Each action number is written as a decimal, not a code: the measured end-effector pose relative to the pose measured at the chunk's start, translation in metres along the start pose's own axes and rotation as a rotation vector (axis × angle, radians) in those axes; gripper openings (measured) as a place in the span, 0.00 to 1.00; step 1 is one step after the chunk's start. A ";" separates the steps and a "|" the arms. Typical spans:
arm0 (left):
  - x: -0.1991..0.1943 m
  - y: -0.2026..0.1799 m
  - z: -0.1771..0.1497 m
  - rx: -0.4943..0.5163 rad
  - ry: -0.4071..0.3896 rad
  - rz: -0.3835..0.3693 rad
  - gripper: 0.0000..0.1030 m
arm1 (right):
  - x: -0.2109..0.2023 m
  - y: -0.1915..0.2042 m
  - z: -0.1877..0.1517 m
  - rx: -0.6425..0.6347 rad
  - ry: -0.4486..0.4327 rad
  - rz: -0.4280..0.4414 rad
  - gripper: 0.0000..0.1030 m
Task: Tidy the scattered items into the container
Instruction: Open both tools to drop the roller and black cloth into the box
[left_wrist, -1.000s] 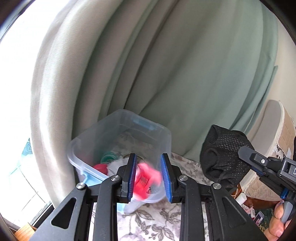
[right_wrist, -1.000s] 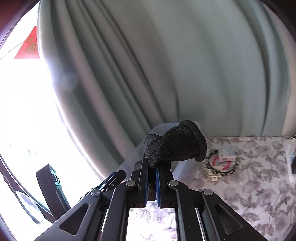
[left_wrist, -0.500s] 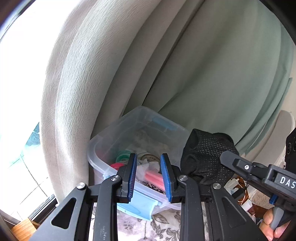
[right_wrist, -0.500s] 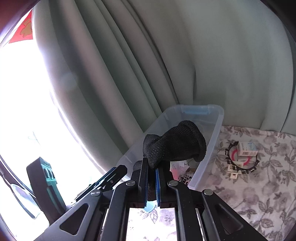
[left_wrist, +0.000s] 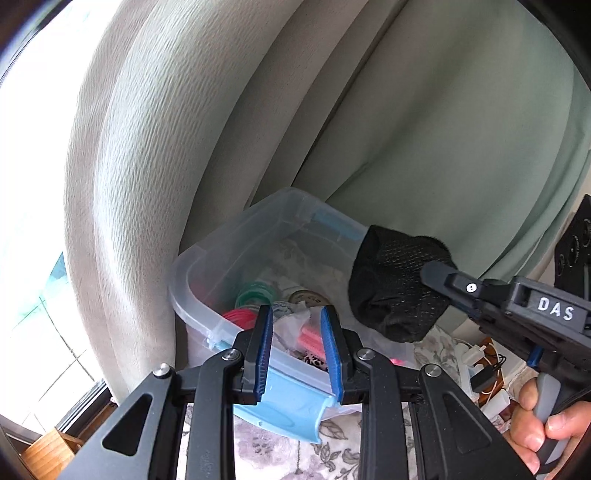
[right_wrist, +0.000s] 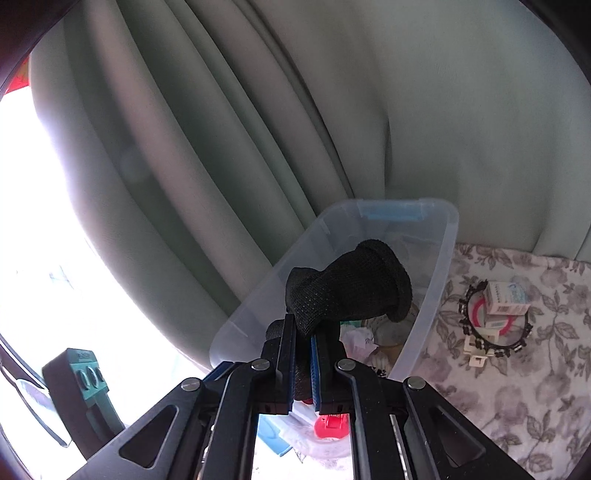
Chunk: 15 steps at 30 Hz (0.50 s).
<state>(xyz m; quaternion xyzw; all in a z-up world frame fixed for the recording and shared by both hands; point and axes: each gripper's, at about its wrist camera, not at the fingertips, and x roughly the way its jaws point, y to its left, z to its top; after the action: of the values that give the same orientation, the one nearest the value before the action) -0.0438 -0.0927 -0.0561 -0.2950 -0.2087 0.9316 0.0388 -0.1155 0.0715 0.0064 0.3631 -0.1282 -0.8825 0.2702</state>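
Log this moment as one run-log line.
right gripper: shut on black glove, above clear bin | left gripper: open, empty | small boxes: on cloth

In view are 1 clear plastic container (right_wrist: 439, 258), 1 black knitted glove (right_wrist: 351, 291), 2 grippers, left (left_wrist: 297, 350) and right (right_wrist: 303, 365), 1 black beaded ring (right_wrist: 495, 321) and 2 small boxes (right_wrist: 506, 295).

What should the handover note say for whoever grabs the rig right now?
Right tool: shut on the black knit glove, held over the clear bin.
Left tool: pads apart with nothing clamped, at the bin's near end by its blue latch.
Done: rings, a red clip and small bits lie in the bin.
Left: drop the glove in; then fetch the small boxes and black-and-pink rings from the floral cloth.
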 end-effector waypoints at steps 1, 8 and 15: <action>0.002 0.000 -0.001 0.000 0.002 0.001 0.27 | 0.004 -0.001 -0.001 0.002 0.010 0.000 0.08; 0.011 -0.003 -0.005 0.008 0.014 0.016 0.27 | 0.021 -0.010 -0.003 0.021 0.052 -0.038 0.11; 0.011 -0.010 -0.009 0.009 0.021 0.023 0.28 | 0.017 -0.011 -0.002 0.030 0.055 -0.063 0.30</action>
<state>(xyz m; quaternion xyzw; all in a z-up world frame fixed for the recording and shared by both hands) -0.0479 -0.0783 -0.0650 -0.3069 -0.2008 0.9298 0.0316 -0.1282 0.0707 -0.0096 0.3950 -0.1226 -0.8783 0.2399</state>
